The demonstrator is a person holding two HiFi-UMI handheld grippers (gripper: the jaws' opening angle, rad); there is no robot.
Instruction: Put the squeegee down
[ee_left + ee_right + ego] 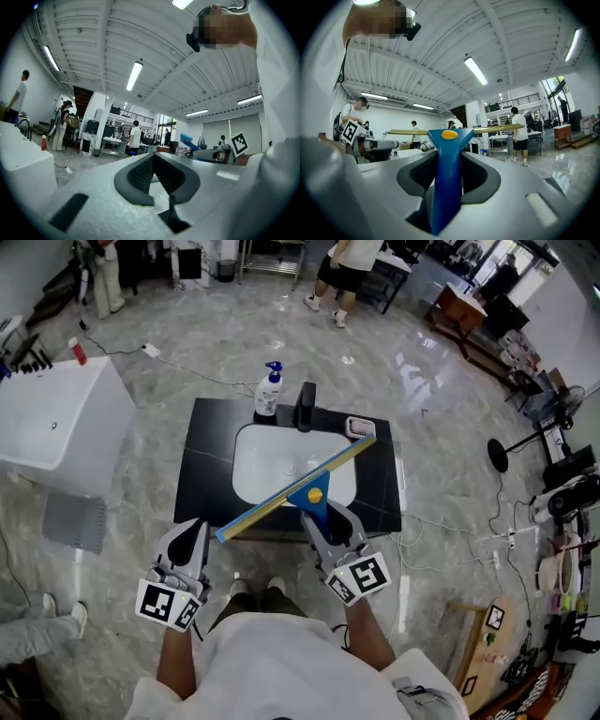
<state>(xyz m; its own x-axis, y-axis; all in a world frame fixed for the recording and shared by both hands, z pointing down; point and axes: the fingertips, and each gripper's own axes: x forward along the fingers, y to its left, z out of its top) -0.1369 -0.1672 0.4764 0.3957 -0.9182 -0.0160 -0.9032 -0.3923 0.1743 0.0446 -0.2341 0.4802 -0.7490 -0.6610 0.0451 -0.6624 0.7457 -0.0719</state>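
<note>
My right tongs (448, 161) clamp the blue-handled, long-bladed plastic squeegee (298, 486) by its handle; seemingly light, stiff, slick; left tongs (153, 159) closed, empty.

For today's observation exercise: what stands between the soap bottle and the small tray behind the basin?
The black faucet stands between the soap bottle and the small tray, as the head view shows.

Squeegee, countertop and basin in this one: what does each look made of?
Squeegee: the handle looks like moulded blue plastic, smooth with a slight sheen and a yellow insert. The long blade strip is dull olive-yellow, rubber or plastic; I can't tell which.
Countertop: black and matt, possibly stone or laminate.
Basin: glossy white, likely ceramic, judging by the light reflections.
</note>
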